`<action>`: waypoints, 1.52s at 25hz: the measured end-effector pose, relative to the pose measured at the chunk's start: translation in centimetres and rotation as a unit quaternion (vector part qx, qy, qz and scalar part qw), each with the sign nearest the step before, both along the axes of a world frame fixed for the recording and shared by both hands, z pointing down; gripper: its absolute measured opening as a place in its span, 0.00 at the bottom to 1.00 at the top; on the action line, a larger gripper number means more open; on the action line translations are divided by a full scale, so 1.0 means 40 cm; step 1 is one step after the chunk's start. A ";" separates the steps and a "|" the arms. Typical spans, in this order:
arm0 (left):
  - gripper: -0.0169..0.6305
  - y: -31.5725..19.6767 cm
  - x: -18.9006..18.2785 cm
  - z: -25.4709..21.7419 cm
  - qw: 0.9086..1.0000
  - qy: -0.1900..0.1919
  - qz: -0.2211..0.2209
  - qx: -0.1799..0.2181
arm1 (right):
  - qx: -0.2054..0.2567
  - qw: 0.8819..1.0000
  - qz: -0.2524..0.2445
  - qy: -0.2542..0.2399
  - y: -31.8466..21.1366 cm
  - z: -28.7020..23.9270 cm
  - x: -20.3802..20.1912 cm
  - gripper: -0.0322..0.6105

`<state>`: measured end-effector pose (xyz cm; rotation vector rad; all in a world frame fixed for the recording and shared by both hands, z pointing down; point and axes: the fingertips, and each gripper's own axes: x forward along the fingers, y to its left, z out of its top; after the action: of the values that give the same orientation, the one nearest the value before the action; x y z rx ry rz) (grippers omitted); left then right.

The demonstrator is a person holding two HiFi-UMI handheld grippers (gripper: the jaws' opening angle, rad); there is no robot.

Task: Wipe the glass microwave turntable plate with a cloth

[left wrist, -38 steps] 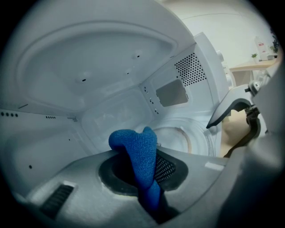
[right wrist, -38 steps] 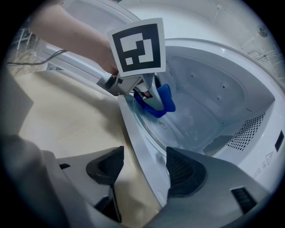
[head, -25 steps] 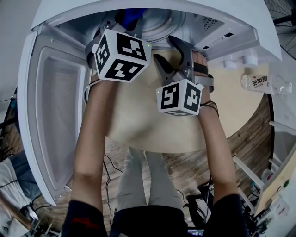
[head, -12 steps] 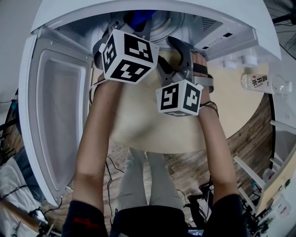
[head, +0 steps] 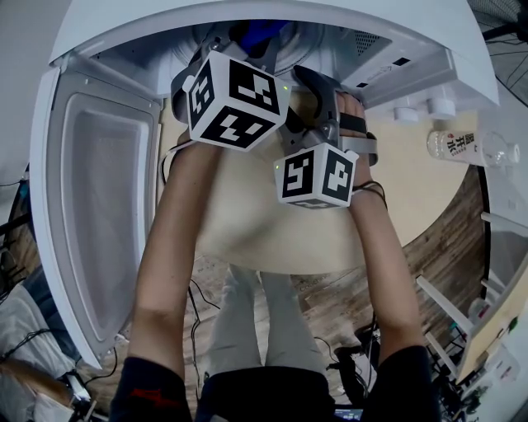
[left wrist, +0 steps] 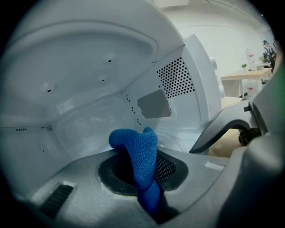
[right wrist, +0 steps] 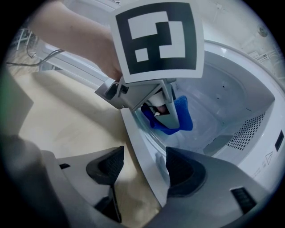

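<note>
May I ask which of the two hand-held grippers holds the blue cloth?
The left hand-held gripper: its jaws are shut on the blue cloth inside the microwave, while the right hand-held gripper has its jaws apart.

Overall light: bright, even room light on all three of my feeds.
Shadows: soft at most; I see nothing hard-edged on the table (head: 272,239).
Head view: sharp mid-frame; heavy fisheye bends the microwave (head: 330,10) into an arc, and its white top nearly blows out.
Left gripper view: black ring at the corners; inside the microwave the light turns cool and dimmer; the cloth (left wrist: 140,153) reads fairly sharp, while the grey foreground near the lens is mushy.
Right gripper view: same black ring, with a green smear down the picture's left edge; the near foreground is soft, and the microwave walls are pale blue and evenly lit.
</note>
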<state>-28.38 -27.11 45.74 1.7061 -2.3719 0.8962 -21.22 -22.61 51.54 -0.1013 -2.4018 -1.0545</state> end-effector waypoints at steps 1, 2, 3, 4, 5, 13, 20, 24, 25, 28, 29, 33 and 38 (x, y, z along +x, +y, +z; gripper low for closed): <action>0.11 -0.003 0.003 0.000 1.000 0.000 0.003 -0.001 | 0.000 1.000 0.000 0.000 0.000 0.000 0.000 0.50; 0.11 -0.005 0.006 -0.001 1.000 0.001 0.005 -0.001 | 0.001 1.000 -0.001 0.000 0.000 0.000 0.000 0.50; 0.11 -0.008 0.009 -0.001 1.000 0.002 0.007 -0.001 | 0.001 1.000 -0.001 0.001 0.000 0.000 0.001 0.50; 0.11 -0.011 0.013 -0.001 1.000 0.002 0.009 -0.001 | 0.001 1.000 -0.001 0.001 0.000 0.001 0.002 0.50; 0.11 -0.014 0.017 -0.002 1.000 0.001 0.012 -0.001 | 0.001 1.000 -0.001 0.001 0.000 0.001 0.001 0.50; 0.11 -0.032 0.042 -0.003 1.000 -0.009 0.026 0.002 | 0.001 1.000 0.000 0.000 -0.001 0.000 0.000 0.50; 0.11 -0.029 0.036 -0.004 1.000 -0.009 0.022 0.004 | 0.000 1.000 -0.001 0.000 -0.001 -0.001 0.000 0.50; 0.11 -0.024 0.029 -0.005 1.000 -0.008 0.019 0.007 | 0.000 1.000 -0.001 0.000 -0.001 0.000 0.000 0.50; 0.11 -0.022 0.026 -0.005 1.000 -0.007 0.017 0.007 | 0.000 1.000 -0.001 0.000 -0.001 0.000 0.000 0.50; 0.11 -0.014 0.018 -0.004 1.000 -0.008 0.011 0.007 | 0.000 1.000 -0.001 0.000 0.000 0.000 0.000 0.50; 0.11 -0.012 0.015 -0.003 1.000 -0.008 0.009 0.006 | 0.000 1.000 -0.001 0.000 0.000 0.000 0.001 0.50; 0.11 0.001 0.002 -0.003 1.000 -0.014 -0.001 0.004 | 0.000 1.000 -0.001 0.000 -0.001 0.000 0.001 0.50; 0.11 0.028 -0.025 0.000 1.000 -0.024 -0.019 -0.002 | 0.000 1.000 -0.002 0.001 -0.001 0.001 0.002 0.50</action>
<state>-29.36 -25.99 45.74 1.6522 -2.4219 0.9448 -21.15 -22.64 51.58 -0.1087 -2.4010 -1.0550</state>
